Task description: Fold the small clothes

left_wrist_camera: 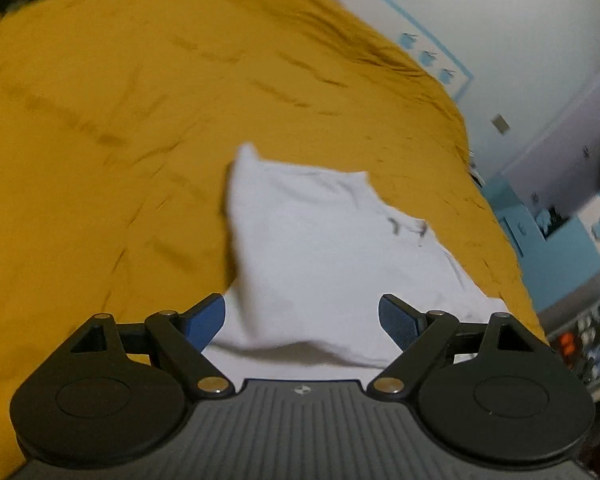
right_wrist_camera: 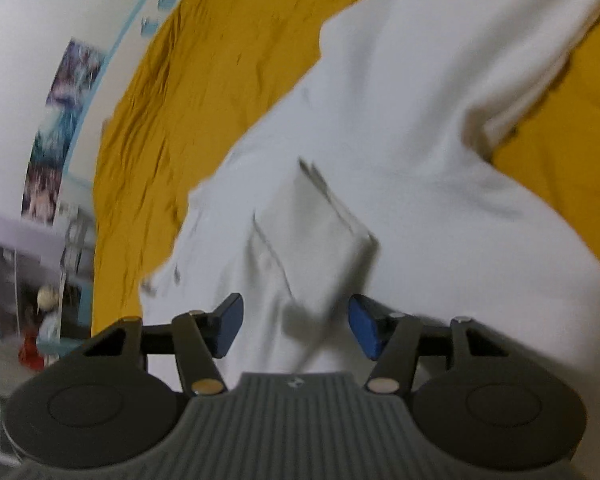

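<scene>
A small white garment (left_wrist_camera: 324, 248) lies on a mustard-yellow bedspread (left_wrist_camera: 100, 128). In the left wrist view it is partly folded, with a corner sticking up at its far left. My left gripper (left_wrist_camera: 302, 322) is open just above its near edge, holding nothing. In the right wrist view the white garment (right_wrist_camera: 400, 152) fills the middle, with a stitched pocket or folded flap (right_wrist_camera: 316, 232) in front of the fingers. My right gripper (right_wrist_camera: 296, 326) is open over the cloth, with a raised fold between the blue pads; both views are motion-blurred.
The yellow bedspread (right_wrist_camera: 204, 80) covers the whole bed. A white wall with a blue border and posters (left_wrist_camera: 436, 56) runs along the far side. Blue shelves with clutter (left_wrist_camera: 580, 336) stand past the bed's right edge.
</scene>
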A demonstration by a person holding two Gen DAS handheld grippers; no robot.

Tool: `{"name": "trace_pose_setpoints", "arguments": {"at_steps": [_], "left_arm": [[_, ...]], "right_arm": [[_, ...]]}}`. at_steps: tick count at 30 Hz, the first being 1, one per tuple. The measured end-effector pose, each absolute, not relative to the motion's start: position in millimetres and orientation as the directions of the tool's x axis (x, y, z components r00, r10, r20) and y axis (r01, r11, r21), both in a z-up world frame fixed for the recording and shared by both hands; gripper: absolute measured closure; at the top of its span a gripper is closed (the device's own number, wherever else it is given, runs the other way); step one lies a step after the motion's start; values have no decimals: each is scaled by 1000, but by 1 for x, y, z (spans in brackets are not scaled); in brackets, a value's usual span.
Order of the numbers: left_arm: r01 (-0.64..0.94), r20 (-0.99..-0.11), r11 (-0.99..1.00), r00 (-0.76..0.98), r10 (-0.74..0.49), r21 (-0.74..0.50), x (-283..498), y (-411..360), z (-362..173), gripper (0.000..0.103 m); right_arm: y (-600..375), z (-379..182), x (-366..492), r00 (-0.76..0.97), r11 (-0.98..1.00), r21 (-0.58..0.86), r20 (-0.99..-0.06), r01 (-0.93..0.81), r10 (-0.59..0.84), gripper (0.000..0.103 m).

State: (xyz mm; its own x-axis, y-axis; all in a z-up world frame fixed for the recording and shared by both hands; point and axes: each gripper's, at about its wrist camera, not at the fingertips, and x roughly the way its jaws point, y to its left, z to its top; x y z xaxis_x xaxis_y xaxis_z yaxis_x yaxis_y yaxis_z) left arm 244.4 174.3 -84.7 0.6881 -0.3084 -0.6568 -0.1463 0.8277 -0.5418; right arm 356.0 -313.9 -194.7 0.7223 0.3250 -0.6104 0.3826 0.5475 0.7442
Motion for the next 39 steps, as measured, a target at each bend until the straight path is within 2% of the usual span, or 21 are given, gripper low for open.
{"name": "trace_pose_setpoints", "arguments": {"at_steps": [1, 2, 3, 4, 8, 12, 14, 16, 19, 21, 23, 25, 27, 28, 29, 30, 31, 32, 34, 36, 39], "left_arm": [[-169, -673, 825, 675, -302, -539, 247, 177, -92, 2], [-189, -690, 828, 664, -289, -529, 252, 176, -95, 2], [-208, -705, 831, 654, -274, -516, 255, 175, -100, 2], [-210, -707, 830, 651, -276, -517, 259, 174, -99, 2], [-187, -684, 820, 664, -300, -541, 261, 170, -102, 2], [-176, -686, 834, 667, -290, -523, 264, 162, -107, 2], [-147, -662, 819, 674, -328, -555, 266, 156, -107, 2], [-99, -641, 816, 674, -366, -570, 270, 148, -108, 2], [-91, -682, 852, 645, -344, -516, 281, 136, -115, 2], [-110, -729, 878, 610, -310, -466, 290, 134, -124, 2], [-125, -765, 895, 578, -285, -428, 295, 133, -133, 4], [-119, -776, 906, 568, -273, -406, 296, 130, -133, 4], [-126, -788, 917, 565, -246, -378, 293, 123, -125, 4], [-130, -787, 918, 567, -242, -375, 290, 120, -119, 4], [-124, -780, 915, 573, -250, -385, 287, 115, -113, 4], [-109, -771, 910, 577, -269, -400, 283, 109, -106, 4], [-95, -768, 909, 575, -282, -406, 281, 102, -102, 4], [-85, -772, 913, 568, -285, -400, 279, 92, -97, 4], [-52, -781, 920, 549, -299, -389, 276, 70, -92, 4], [6, -766, 908, 535, -358, -420, 273, 45, -88, 4], [67, -744, 879, 505, -438, -472, 273, 8, -87, 4]], "right_arm": [[-312, -195, 361, 728, 544, 745, -609, 386, 316, 53], [-311, -196, 366, 725, 544, 743, -612, 390, 317, 87], [-314, -195, 369, 720, 539, 749, -609, 385, 333, 101], [-317, -192, 369, 729, 526, 760, -598, 382, 334, 103], [-332, -165, 346, 803, 562, 756, -542, 336, 249, 103], [-340, -171, 335, 775, 634, 660, -614, 403, 147, 102], [-340, -183, 341, 721, 661, 607, -678, 441, 141, 90], [-345, -185, 330, 742, 645, 626, -657, 438, 133, 89], [-334, -158, 310, 802, 692, 587, -597, 420, 19, 60], [-321, -142, 307, 845, 745, 566, -535, 352, 7, 58], [-310, -137, 318, 861, 770, 582, -502, 262, 86, 53], [-302, -149, 338, 821, 740, 636, -530, 219, 212, 53], [-302, -167, 354, 765, 723, 638, -596, 264, 246, 54], [-301, -173, 359, 740, 730, 618, -630, 292, 238, 63], [-303, -175, 359, 732, 732, 610, -642, 304, 230, 79], [-306, -173, 360, 737, 728, 617, -634, 300, 233, 81], [-316, -165, 353, 755, 718, 631, -614, 296, 229, 76], [-326, -157, 343, 785, 707, 642, -586, 297, 203, 66], [-355, -146, 308, 847, 688, 665, -513, 289, 140, 58], [-396, -133, 282, 878, 661, 672, -476, 334, 41, 55], [-467, -123, 246, 854, 598, 634, -487, 491, -184, 53]]}}
